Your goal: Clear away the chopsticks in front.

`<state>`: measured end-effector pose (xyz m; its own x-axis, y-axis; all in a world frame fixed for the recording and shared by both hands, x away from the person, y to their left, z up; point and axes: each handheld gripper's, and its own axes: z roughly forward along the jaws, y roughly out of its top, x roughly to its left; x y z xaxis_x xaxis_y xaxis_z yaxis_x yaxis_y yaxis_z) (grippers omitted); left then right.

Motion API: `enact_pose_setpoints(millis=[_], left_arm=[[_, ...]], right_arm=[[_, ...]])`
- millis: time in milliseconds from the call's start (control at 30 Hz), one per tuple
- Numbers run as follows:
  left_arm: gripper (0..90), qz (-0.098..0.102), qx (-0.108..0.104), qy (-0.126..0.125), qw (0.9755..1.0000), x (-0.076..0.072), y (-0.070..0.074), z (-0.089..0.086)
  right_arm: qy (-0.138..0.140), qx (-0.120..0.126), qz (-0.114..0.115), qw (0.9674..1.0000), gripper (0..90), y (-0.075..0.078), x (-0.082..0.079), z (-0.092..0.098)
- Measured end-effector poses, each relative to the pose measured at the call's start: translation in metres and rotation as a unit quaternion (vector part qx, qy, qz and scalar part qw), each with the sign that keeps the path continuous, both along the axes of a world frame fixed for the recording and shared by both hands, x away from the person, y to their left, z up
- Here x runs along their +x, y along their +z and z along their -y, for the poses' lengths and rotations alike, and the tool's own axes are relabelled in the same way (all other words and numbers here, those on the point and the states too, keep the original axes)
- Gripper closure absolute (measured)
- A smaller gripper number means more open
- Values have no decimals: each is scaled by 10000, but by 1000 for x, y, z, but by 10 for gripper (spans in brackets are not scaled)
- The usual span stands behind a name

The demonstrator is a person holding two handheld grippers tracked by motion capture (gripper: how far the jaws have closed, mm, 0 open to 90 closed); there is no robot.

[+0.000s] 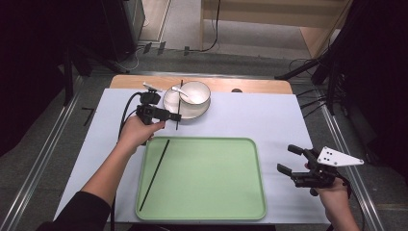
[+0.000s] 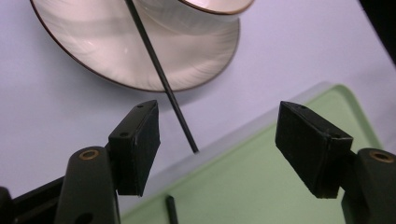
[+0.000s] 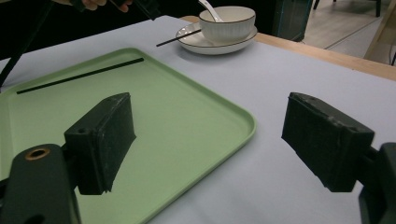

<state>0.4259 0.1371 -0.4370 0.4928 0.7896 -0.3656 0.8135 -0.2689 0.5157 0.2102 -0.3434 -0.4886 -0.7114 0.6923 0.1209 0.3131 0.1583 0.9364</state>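
From the high view: seen on a pale lilac table cover (image 1: 269, 120), a light green rectangular plastic tray (image 1: 207, 178) with one thin black chopstick (image 1: 155, 174) lying slantwise along its left part. Beyond the tray, a cream ceramic plate (image 1: 174, 103) bearing a cream ceramic bowl (image 1: 195, 94) with a white spoon (image 1: 182, 93) in it. A second thin black chopstick (image 1: 179, 103) laid across the plate's left side, its near end on the cover. Left gripper (image 1: 168, 115) held just beside that chopstick, jaws spread, holding nothing. Right gripper (image 1: 288, 159) held to the right of the tray, well apart from the plate, jaws spread and empty.

From the left gripper view: jaws wide apart, the second chopstick's tip (image 2: 187, 135) between them yet touching neither, resting close to the tray's rim (image 2: 261, 123).

From the right gripper view: jaws parted over the tray's corner (image 3: 243, 119), nothing between them; plate, bowl and spoon far off.
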Motion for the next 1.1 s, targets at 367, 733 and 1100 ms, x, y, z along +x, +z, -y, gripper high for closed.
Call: enact_pose_setpoints(millis=[367,733,1100], left_arm=[[372,-3,240,396,9989,42,-24,4],[475,16,606,443,9972,63,-30,24],[666,-165,832,699,9939,71,-51,32]], right_arm=[[0,25,1,10000,172,0,0,1],[9,31,6,10000,172,0,0,2],[-7,88,38,10000,172,0,0,4]])
